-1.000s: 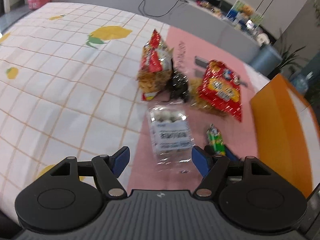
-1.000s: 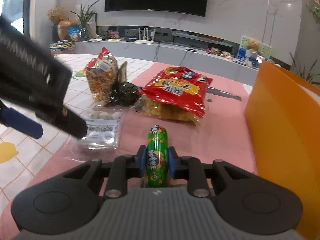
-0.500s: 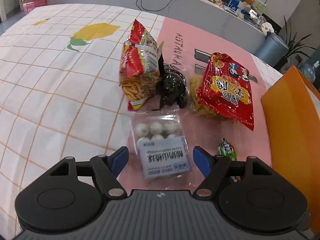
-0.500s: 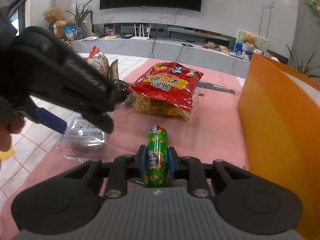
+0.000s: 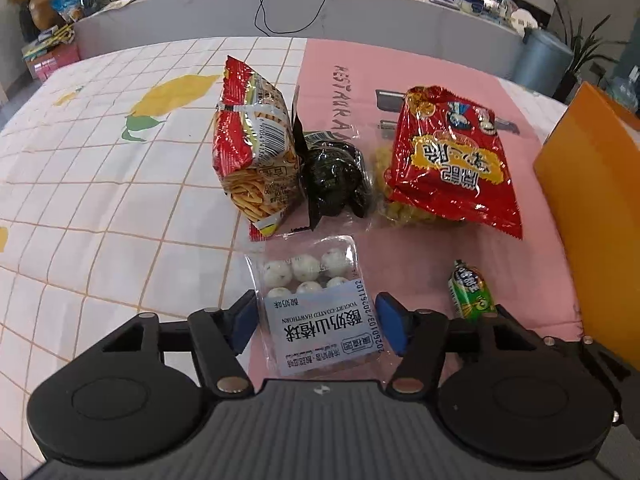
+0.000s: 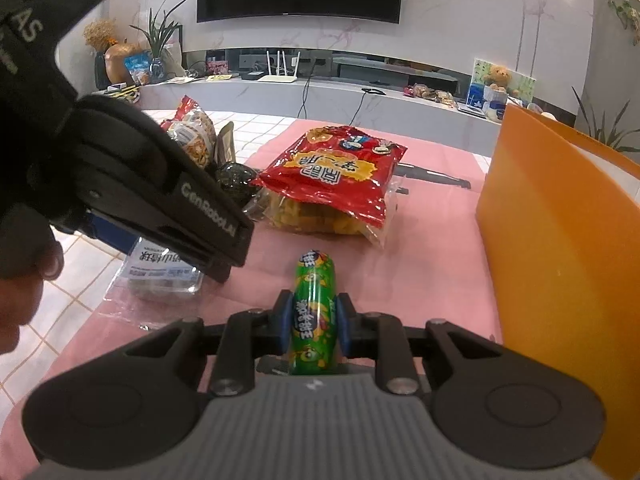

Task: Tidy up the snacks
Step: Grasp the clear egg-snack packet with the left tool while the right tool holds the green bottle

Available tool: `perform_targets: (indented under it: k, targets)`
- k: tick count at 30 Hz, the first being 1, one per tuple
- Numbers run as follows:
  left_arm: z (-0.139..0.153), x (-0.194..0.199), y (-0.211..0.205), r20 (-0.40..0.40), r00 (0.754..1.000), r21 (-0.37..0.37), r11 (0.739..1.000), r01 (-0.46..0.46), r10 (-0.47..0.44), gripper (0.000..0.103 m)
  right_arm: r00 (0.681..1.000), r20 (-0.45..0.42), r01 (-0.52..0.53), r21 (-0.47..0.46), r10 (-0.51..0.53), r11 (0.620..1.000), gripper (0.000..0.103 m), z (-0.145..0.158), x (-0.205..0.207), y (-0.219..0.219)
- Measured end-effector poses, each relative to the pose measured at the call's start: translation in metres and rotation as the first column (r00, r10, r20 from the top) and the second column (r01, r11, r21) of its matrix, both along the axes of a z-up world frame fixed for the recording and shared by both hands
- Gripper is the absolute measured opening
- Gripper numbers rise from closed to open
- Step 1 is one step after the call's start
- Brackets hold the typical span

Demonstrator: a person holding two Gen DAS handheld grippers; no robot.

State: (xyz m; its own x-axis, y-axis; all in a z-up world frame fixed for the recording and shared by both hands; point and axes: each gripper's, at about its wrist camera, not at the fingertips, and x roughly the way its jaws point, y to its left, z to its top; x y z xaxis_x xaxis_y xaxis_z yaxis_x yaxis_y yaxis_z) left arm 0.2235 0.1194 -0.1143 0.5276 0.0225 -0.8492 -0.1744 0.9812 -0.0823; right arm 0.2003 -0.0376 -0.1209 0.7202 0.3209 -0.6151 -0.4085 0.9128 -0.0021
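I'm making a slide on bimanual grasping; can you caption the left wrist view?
Open left gripper straddles a clear pack of yogurt-coated hawthorn balls lying on the pink mat.

The clear tray of white balls (image 5: 310, 300) wears a label, upside down in the left wrist view: "YOGURT-COATED HAWTHORN", large Chinese characters, and along its edge "20260103/20261102". On the pink cloth (image 5: 420, 80), "RESTAURA", the rest hidden. On the left hand-held gripper (image 6: 176, 216), white lettering reads "GenRoboLAI". The red bag (image 6: 336, 176) and green sausage (image 6: 314, 316) carry Chinese characters.
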Motion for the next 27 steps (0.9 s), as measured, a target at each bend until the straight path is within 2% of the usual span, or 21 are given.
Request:
perform_targets:
  k: [3,7,12,20,24,27]
  targets:
    - [0.008,-0.006,0.006,0.031,0.999,-0.038,0.999,-0.014,0.015,0.071,1.000,0.004,0.010,-0.003,-0.010,1.000,0.020,0.001,-0.001,0.002]
    - [0.023,-0.015,0.005,0.066,0.997,-0.026,0.999,-0.029,0.030,0.070,1.000,0.015,0.008,0.021,-0.009,1.000,0.020,0.007,-0.006,0.002]
    - [0.039,-0.026,0.005,0.090,0.996,-0.045,0.999,-0.024,0.028,0.069,0.999,0.052,-0.003,0.068,0.000,0.998,0.020,0.025,-0.016,0.003]
    - [0.071,-0.050,0.023,0.155,0.985,-0.160,0.986,-0.054,0.079,0.069,0.994,0.111,-0.020,0.127,0.006,0.992,0.020,0.059,-0.033,-0.006]
    - [0.094,-0.066,0.025,0.216,0.973,-0.216,0.976,-0.032,0.079,0.069,0.989,0.151,-0.017,0.166,-0.008,0.986,0.020,0.084,-0.042,-0.020]
    - [0.109,-0.077,0.019,0.268,0.962,-0.229,0.973,0.007,0.056,0.069,0.985,0.169,0.010,0.204,-0.045,0.979,0.020,0.102,-0.047,-0.040]
